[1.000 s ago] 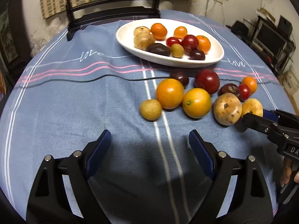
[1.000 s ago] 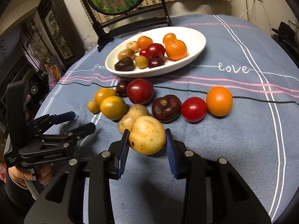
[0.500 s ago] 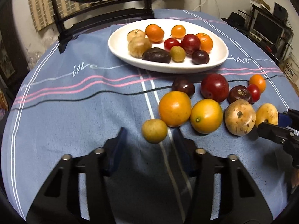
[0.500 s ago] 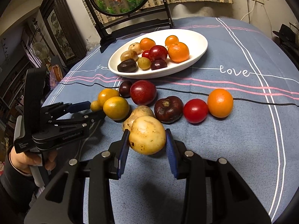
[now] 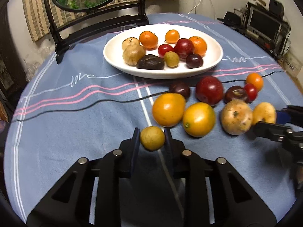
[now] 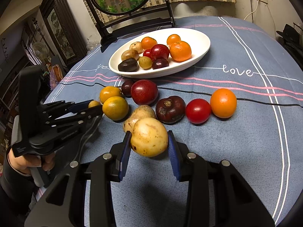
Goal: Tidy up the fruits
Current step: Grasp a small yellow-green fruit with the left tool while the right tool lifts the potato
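Observation:
My left gripper (image 5: 152, 138) is shut on a small yellow-green fruit (image 5: 152, 138) just above the blue cloth; the same fruit (image 6: 94, 104) peeks out between the left gripper's tips (image 6: 91, 108) in the right wrist view. My right gripper (image 6: 149, 141) is shut on a large pale yellow fruit (image 6: 149, 137), seen also at the right edge of the left wrist view as the pale yellow fruit (image 5: 264, 113). A white oval plate (image 5: 214, 60) at the back holds several fruits. Loose fruits lie in a row in front of it, among them two orange-yellow ones (image 5: 168, 109) (image 5: 198, 119).
A black cable (image 5: 75, 107) runs across the cloth in front of the plate. A black-framed round mirror stand (image 5: 94, 24) stands behind the plate. A person's hand (image 6: 34, 160) holds the left gripper's handle. Shelves and electronics (image 5: 265, 24) stand off the table to the right.
My left gripper has moved forward to the small yellow-green fruit and its jaws have shut on it. The right gripper has kept still with the pale yellow fruit in it.

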The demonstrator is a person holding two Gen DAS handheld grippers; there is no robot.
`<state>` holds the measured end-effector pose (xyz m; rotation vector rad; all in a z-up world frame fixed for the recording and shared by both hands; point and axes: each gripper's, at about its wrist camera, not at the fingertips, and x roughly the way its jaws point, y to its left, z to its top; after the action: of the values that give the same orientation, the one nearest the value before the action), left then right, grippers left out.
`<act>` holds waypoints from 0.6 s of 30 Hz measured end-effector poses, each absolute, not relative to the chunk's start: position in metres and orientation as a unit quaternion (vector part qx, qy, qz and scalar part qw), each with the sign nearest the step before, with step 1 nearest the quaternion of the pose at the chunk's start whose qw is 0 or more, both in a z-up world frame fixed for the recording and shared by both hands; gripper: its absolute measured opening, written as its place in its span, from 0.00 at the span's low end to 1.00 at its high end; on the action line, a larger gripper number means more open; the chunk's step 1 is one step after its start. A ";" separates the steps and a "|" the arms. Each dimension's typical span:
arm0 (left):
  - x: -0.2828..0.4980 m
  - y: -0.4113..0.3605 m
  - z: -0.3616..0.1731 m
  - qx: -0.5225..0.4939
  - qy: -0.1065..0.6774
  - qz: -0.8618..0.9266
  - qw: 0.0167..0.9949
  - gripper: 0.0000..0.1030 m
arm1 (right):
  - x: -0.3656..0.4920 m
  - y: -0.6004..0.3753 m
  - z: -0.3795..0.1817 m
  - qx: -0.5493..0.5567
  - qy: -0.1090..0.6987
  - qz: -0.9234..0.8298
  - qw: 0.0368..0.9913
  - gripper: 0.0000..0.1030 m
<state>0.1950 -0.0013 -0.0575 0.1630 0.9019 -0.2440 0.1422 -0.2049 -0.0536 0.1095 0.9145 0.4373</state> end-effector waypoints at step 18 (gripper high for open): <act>0.176 0.006 -0.019 0.038 0.409 -0.145 0.900 0.25 | 0.143 -0.216 -0.043 0.082 0.403 0.206 0.888 0.37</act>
<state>0.1756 0.0056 -0.0188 0.0778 0.8459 -0.3010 0.1433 -0.2162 -0.0435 0.1708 0.8367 0.4291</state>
